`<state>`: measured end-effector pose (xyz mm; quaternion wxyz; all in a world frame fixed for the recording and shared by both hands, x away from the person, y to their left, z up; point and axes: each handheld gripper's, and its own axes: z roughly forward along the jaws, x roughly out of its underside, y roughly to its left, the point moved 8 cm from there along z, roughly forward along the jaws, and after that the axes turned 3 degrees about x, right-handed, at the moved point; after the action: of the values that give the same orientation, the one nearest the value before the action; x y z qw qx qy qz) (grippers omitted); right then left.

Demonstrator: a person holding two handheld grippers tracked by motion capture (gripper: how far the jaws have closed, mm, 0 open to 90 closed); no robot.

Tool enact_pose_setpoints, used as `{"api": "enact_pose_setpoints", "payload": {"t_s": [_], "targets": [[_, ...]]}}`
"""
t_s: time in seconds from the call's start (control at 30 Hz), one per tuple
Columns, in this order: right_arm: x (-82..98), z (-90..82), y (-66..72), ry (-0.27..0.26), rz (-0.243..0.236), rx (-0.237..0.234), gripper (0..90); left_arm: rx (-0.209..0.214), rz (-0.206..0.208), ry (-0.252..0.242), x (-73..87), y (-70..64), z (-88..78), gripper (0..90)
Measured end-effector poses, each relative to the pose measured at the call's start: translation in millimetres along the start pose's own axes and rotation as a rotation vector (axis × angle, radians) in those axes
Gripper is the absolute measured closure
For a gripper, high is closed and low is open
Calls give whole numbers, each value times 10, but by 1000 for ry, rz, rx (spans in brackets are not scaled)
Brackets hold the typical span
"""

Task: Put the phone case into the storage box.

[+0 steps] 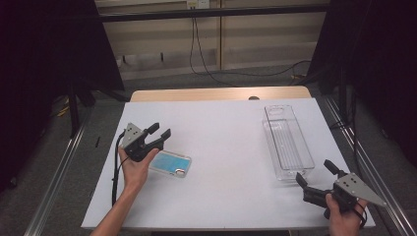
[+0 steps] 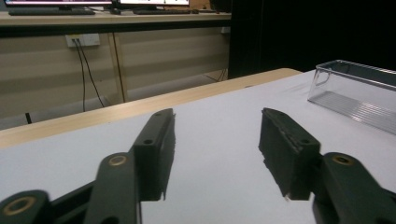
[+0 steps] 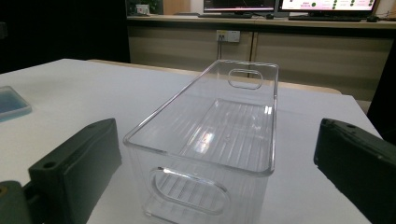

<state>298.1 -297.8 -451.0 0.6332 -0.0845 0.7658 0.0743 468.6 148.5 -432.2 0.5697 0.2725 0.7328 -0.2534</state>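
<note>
A flat blue case with a clear rim [image 1: 170, 163] lies on the white table [image 1: 221, 147] at the left; its corner [image 3: 11, 105] shows in the right gripper view. My left gripper [image 1: 160, 130] is open just behind and left of the case, jaws empty [image 2: 217, 154]. A clear plastic bin [image 1: 287, 141] stands lengthwise at the right, empty, with cut-out handles [image 3: 212, 140]. My right gripper [image 1: 316, 172] is open at the bin's near end, its jaws spread either side of that end [image 3: 212, 177]. The bin's far end [image 2: 355, 93] appears in the left gripper view.
The table's wooden back edge [image 1: 221, 93] runs behind the white sheet. Metal rails [image 1: 59, 167] flank the table on the floor. Cables [image 1: 201, 54] hang down the back wall. Dark curtains stand at both sides.
</note>
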Motion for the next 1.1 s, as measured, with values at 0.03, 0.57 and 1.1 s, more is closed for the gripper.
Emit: {"api": "enact_pose_setpoints", "payload": {"t_s": [0.03,0.57,1.1], "targets": [[1,0,3,0,0,-1,0,3,0,2,3,-3,-2,545],[0,-2,0,0,-1,-3,0,54,-20,47,-7,-11,-30,900],[4,-7,-14,1,-3,0,0,47,-86,219,73,188,96,900]]}}
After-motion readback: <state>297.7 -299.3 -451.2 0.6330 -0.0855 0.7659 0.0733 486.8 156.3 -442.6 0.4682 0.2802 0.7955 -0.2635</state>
